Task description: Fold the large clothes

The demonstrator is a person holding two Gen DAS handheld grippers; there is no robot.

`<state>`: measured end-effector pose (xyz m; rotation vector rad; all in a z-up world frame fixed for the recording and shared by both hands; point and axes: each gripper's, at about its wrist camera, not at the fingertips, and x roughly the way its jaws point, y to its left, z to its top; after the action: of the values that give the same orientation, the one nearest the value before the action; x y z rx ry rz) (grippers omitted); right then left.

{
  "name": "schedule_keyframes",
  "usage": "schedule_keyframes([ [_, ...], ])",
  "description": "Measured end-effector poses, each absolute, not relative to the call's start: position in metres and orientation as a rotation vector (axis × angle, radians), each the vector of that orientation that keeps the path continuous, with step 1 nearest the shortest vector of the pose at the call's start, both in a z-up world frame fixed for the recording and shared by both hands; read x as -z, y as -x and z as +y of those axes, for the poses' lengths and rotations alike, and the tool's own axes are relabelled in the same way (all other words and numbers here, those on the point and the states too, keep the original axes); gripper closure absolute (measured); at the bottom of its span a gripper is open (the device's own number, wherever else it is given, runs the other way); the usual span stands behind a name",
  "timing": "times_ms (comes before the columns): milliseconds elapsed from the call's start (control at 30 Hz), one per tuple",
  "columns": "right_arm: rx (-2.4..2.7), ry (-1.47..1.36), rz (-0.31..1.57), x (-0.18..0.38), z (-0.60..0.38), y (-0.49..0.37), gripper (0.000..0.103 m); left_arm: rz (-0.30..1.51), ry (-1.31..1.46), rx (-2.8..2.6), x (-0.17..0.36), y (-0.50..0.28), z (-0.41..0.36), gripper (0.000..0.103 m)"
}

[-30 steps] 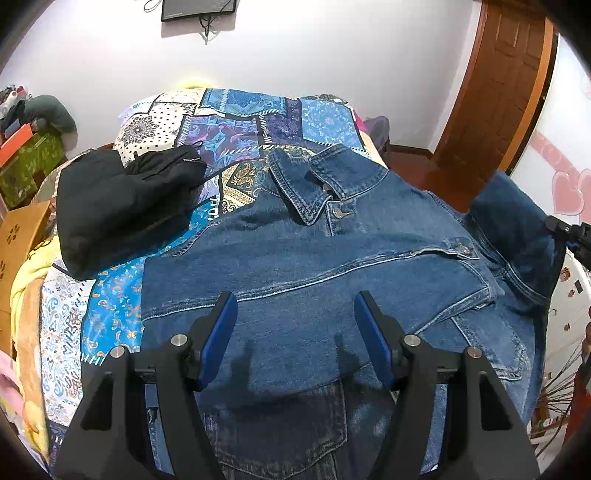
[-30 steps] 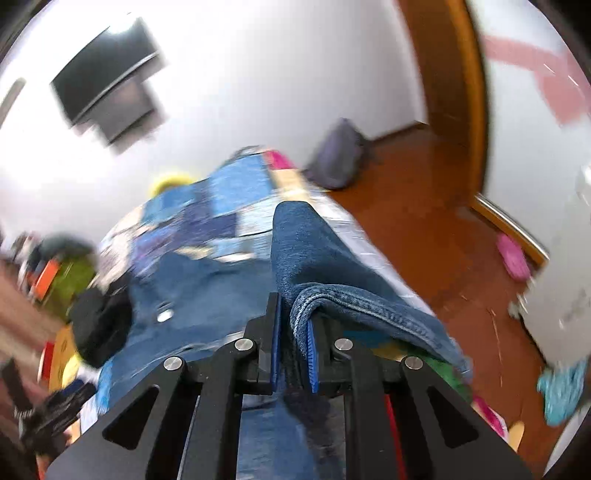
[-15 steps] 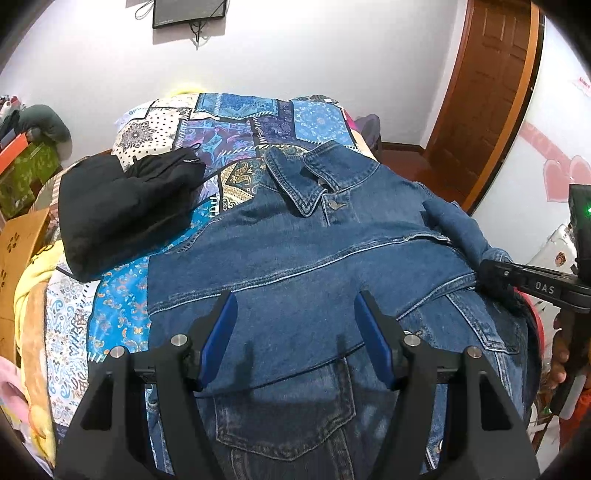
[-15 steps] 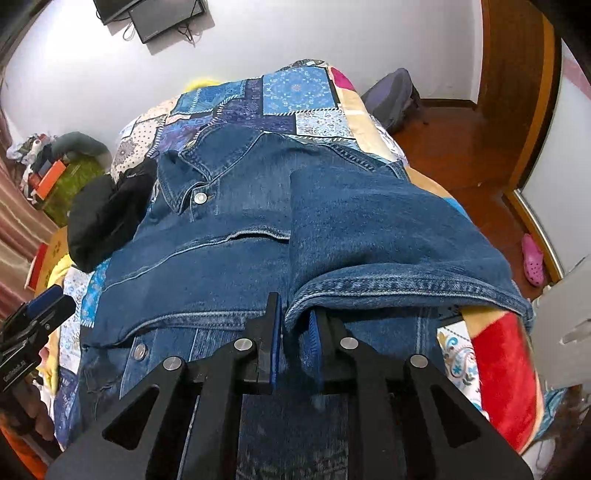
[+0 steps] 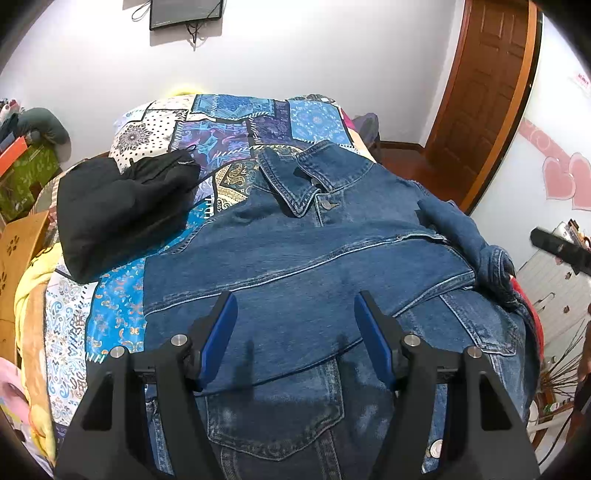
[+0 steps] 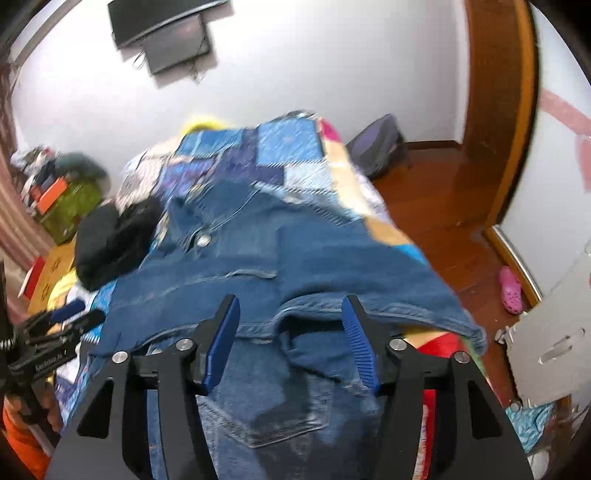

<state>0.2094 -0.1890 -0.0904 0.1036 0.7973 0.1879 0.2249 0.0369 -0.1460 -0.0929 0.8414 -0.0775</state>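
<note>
Both hand-held grippers (image 5: 295, 314) (image 6: 290, 325) agape, empty | right view only: pink shoe (image 6: 511, 290)

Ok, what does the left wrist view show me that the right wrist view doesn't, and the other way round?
Only the left wrist view: pink heart decals on the wall, and the right sleeve cuff lying bunched at the jacket's edge.

Only the right wrist view: a pink clog on the wooden floor, and the whole backpack against the wall.

Both: the denim jacket spread on the patchwork quilt, the black garment beside it, the wall TV, and each open hand-held gripper, left and right, holding nothing.
</note>
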Motion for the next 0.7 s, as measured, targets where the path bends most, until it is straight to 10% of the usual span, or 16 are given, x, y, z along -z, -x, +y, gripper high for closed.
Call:
schedule_keyframes([
  [700, -0.018, -0.804, 1.027, 0.197, -0.320, -0.263, 0.040, 0.905, 0.050, 0.070, 0.166, -0.248, 0.021, 0.038],
])
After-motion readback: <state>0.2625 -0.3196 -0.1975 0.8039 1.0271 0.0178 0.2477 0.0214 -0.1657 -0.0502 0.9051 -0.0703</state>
